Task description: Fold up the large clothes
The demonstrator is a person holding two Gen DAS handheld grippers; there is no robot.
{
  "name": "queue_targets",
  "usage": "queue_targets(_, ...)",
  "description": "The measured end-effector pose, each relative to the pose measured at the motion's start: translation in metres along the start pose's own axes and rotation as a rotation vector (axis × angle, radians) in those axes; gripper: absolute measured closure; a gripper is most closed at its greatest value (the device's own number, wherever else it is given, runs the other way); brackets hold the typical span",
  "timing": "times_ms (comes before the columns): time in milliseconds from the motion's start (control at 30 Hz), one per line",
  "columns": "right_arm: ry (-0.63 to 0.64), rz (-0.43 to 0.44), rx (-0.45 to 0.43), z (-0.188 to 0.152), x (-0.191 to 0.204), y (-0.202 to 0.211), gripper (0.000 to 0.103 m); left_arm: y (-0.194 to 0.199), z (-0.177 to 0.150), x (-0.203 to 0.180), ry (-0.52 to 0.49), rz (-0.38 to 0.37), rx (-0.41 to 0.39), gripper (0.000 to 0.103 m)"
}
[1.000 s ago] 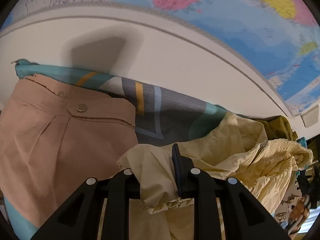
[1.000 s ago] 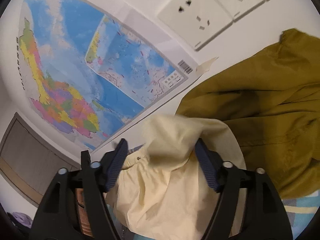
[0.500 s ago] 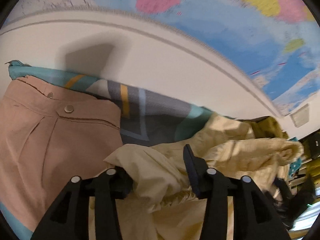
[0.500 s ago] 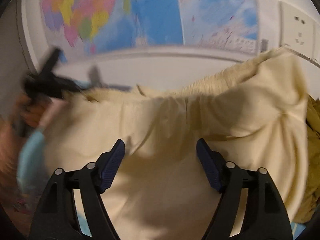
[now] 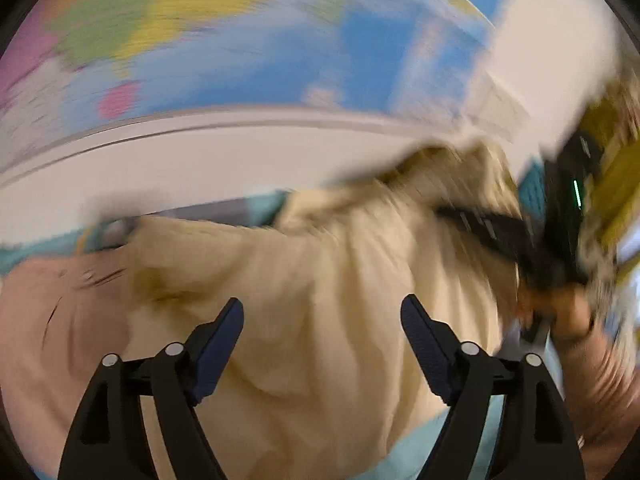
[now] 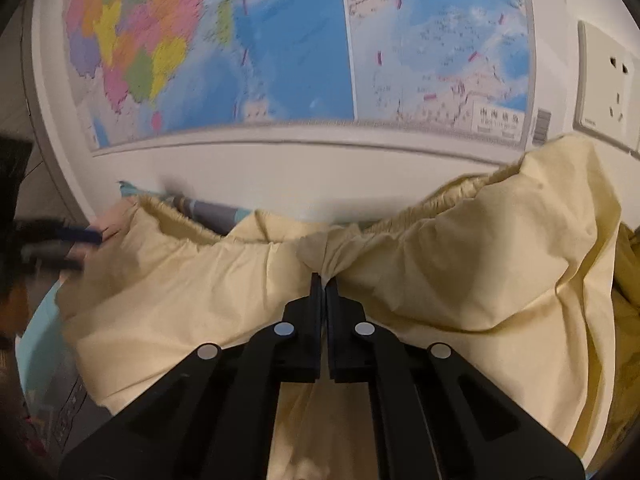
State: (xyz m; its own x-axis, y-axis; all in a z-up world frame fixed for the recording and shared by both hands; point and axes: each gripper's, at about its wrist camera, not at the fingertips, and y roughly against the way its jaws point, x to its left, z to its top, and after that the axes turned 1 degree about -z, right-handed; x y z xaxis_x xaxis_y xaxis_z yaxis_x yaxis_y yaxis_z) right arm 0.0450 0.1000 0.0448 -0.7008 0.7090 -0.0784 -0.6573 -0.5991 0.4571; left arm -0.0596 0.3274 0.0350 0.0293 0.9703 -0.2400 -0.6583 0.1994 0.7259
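My right gripper (image 6: 323,280) is clamped on the waistband of the pale yellow garment (image 6: 460,280), which lies bunched below the wall map (image 6: 280,40). My left gripper (image 5: 322,320) hovers over it, fingers apart, gripping nothing. I judge the left should pinch the waistband's far end so I can pull it taut.
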Motion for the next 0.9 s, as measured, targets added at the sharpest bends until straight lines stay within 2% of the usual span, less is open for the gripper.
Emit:
queue_targets(33,0.002,-0.005,0.017,-0.001,0.000,-0.006,0.101,-0.013,-0.004,-0.009,-0.036,0.019,0.033,0.025)
queue_targets(100,-0.038,0.012,0.073,-0.005,-0.006,-0.021,0.100,-0.036,-0.011,-0.019,-0.090,0.083,0.078,0.047)
queue_targets(133,-0.045,0.014,0.080,-0.006,-0.008,-0.022,0.099,-0.049,-0.014,-0.020,-0.111,0.145,0.096,0.053)
queue_targets(167,-0.059,0.023,0.078,-0.007,-0.011,-0.019,0.097,-0.061,-0.016,-0.017,-0.099,0.174,0.112,0.059)
queue_targets(233,-0.071,0.056,0.059,-0.009,-0.014,-0.004,0.088,-0.068,-0.017,-0.006,-0.044,0.189,0.103,0.060)
queue_targets(267,-0.066,0.066,0.034,-0.012,-0.015,0.011,0.073,-0.064,-0.018,-0.001,-0.006,0.189,0.083,0.060)
queue_targets(300,-0.063,0.076,-0.007,-0.016,-0.016,0.031,0.050,-0.057,-0.019,0.003,0.021,0.177,0.065,0.058)
queue_targets(333,-0.060,0.084,-0.051,-0.021,-0.019,0.050,0.043,-0.041,-0.024,0.007,0.052,0.159,0.021,0.054)
queue_targets(367,-0.057,0.078,-0.088,-0.028,-0.022,0.066,0.036,-0.026,-0.029,0.008,0.056,0.160,-0.027,0.045)
queue_targets(400,-0.062,0.063,-0.123,-0.038,-0.030,0.089,0.030,-0.007,-0.037,0.007,0.043,0.174,-0.096,0.027)
queue_targets(433,-0.075,0.054,-0.143,-0.048,-0.038,0.105,0.027,0.016,-0.049,0.007,0.028,0.227,-0.176,0.017)
queue_targets(467,-0.097,0.036,-0.160,-0.059,-0.048,0.119,0.022,0.033,-0.060,0.009,0.035,0.272,-0.225,0.012)
queue_targets(500,-0.117,0.013,-0.169,-0.072,-0.059,0.132,0.018,0.046,-0.070,0.016,0.052,0.296,-0.245,0.012)
queue_targets(600,-0.205,-0.055,-0.125,-0.118,-0.097,0.150,0.010,0.061,-0.093,0.043,0.117,0.348,-0.229,0.010)
queue_targets(667,-0.283,-0.017,-0.072,-0.139,-0.116,0.144,0.010,0.063,-0.112,0.057,0.163,0.339,-0.175,0.009)
queue_targets(767,-0.327,0.042,-0.019,-0.160,-0.128,0.125,0.010,0.052,-0.126,0.070,0.206,0.260,-0.130,0.009)
queue_targets(833,-0.330,0.089,-0.001,-0.161,-0.125,0.108,0.010,0.042,-0.128,0.068,0.202,0.161,-0.119,0.009)
queue_targets(867,-0.326,0.103,0.009,-0.160,-0.124,0.100,0.011,0.035,-0.128,0.063,0.185,0.149,-0.114,0.009)
queue_targets(900,-0.315,0.103,0.026,-0.158,-0.121,0.090,0.017,0.030,-0.130,0.061,0.176,0.167,-0.114,0.011)
